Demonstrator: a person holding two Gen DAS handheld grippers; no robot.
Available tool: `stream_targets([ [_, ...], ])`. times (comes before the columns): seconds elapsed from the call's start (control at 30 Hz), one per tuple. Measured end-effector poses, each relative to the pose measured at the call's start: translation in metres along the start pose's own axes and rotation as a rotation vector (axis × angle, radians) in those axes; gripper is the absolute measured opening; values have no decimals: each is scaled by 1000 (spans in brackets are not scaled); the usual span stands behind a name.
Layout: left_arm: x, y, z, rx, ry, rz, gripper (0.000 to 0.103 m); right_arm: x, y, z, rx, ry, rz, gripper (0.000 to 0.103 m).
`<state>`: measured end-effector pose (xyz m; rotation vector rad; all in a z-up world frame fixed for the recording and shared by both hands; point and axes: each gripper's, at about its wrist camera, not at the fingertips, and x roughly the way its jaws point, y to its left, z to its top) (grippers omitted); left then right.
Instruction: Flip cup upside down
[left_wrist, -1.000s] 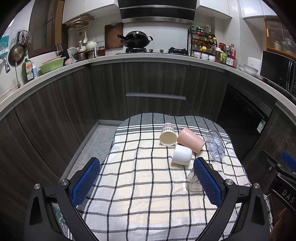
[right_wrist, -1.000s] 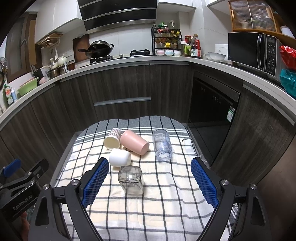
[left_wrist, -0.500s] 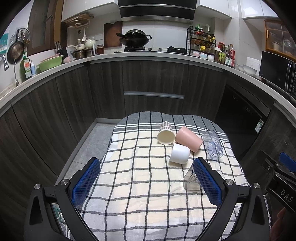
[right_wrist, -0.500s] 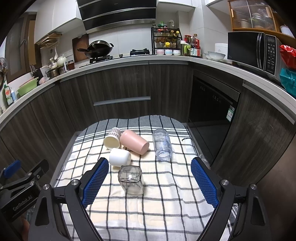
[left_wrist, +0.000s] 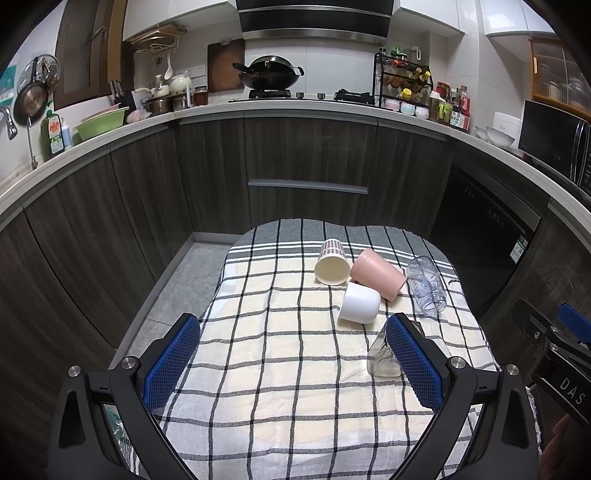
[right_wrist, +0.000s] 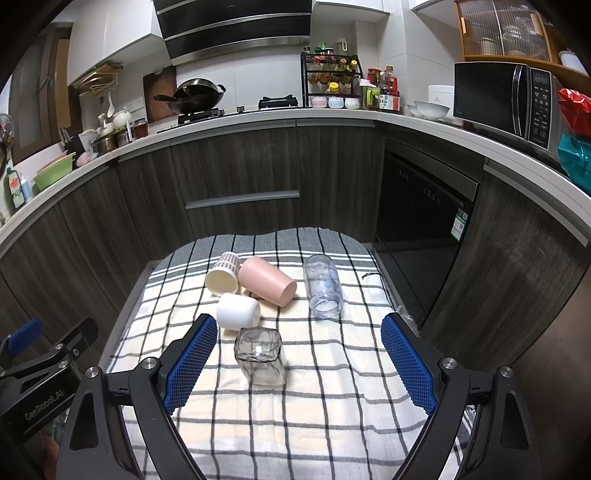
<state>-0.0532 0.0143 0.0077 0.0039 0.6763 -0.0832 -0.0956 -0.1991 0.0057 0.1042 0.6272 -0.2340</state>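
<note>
Checked cloth (right_wrist: 295, 413) carries five cups lying sideways; left gripper (left_wrist: 291, 360) and right gripper (right_wrist: 299, 363) both spread wide, empty.

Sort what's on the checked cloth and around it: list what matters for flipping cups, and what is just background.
For the job: square glass cup, white cup, pink cup, cream patterned cup, clear plastic cup, left gripper, right gripper.

Just there: checked cloth, wok, microwave, spice rack.
</note>
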Motion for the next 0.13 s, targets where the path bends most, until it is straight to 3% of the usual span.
stream_targets([
  [0.13, 2, 2, -2, -10, 10, 2, 103, 2, 0, -1, 1, 4, -2, 90],
])
